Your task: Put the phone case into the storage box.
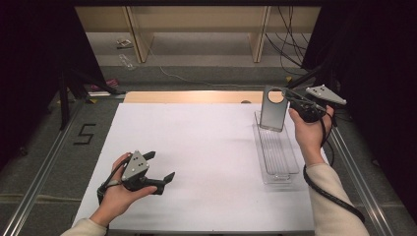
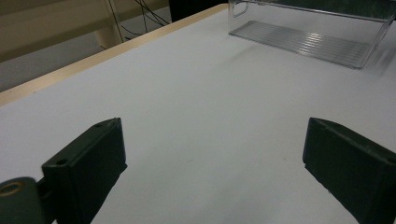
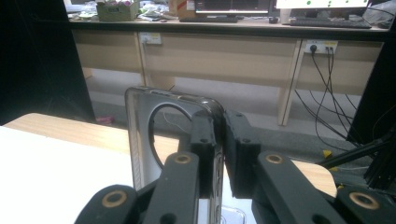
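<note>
Over the far right of the white tabletop (image 1: pixel 206 162), the right gripper (image 1: pixel 291 101) pinches a phone case (image 1: pixel 273 109) by its right edge, fingers (image 3: pixel 203 135) pressed on it. Case is dark, translucent, with a round cutout near the top; it's held upright, its lower end dipping into the far end of a clear plastic tray (image 1: pixel 276 152). Can't tell if it touches the tray floor. Tray is long and narrow, ribbed bottom, lying on the tabletop's right side, running away from the person. Right hand (image 1: pixel 309 129) wraps the gripper from below, cable trailing down past the sleeve.

Left gripper (image 1: pixel 160 167) is at near left, just above the tabletop, well apart from the tray, held in the left hand (image 1: pixel 118 189). Its fingers (image 2: pixel 88 163) are spread wide, nothing between them, only bare white surface. Left gripper view has the tray at upper right.

Behind the tabletop: wooden shelving (image 3: pixel 224 51), cables (image 3: pixel 322 88) on the floor.
</note>
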A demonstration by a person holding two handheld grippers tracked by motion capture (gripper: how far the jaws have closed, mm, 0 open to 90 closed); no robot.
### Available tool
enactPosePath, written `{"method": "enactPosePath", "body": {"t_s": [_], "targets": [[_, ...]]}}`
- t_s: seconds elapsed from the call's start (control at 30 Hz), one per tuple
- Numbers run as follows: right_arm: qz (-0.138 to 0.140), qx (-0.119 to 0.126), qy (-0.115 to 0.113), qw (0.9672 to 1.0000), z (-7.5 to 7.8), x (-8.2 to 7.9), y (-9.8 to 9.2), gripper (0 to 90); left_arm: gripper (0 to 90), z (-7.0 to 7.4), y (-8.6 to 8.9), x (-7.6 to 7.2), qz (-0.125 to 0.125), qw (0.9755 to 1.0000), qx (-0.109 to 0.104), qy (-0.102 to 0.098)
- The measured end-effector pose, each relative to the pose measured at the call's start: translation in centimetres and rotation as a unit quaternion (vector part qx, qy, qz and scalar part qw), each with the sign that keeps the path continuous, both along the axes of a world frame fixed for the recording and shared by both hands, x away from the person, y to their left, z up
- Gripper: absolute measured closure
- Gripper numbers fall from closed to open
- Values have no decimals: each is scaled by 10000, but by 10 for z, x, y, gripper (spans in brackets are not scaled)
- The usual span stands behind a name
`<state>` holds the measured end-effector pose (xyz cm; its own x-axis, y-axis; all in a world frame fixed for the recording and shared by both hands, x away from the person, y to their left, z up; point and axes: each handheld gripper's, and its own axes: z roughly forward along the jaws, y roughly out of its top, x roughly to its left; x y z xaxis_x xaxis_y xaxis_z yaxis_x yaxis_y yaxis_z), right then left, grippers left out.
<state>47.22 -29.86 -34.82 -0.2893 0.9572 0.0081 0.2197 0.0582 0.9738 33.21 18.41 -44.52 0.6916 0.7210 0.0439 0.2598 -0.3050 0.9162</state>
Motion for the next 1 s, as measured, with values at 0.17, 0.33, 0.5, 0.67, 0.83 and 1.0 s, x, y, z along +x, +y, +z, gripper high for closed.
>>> {"method": "enactPosePath", "body": {"t_s": [0.17,0.33,0.5,0.67,0.83,1.0], "targets": [[-26,6,-2,10000,-1,1,0,831,56,0,0,0,-1,10000,-3,0],[-43,15,-10,10000,-2,3,-1,831,56,0,0,0,3,10000,1,1],[-53,11,-15,10000,-2,4,0,831,56,0,0,0,2,10000,8,-6],[-68,11,-16,10000,-4,6,-1,831,56,0,0,0,7,10000,8,-6],[-79,-21,-1,10000,-6,7,0,831,56,0,0,0,7,10000,3,-4],[-80,-31,-7,10000,-7,8,0,831,56,0,1,0,10,10000,6,-1]]}}
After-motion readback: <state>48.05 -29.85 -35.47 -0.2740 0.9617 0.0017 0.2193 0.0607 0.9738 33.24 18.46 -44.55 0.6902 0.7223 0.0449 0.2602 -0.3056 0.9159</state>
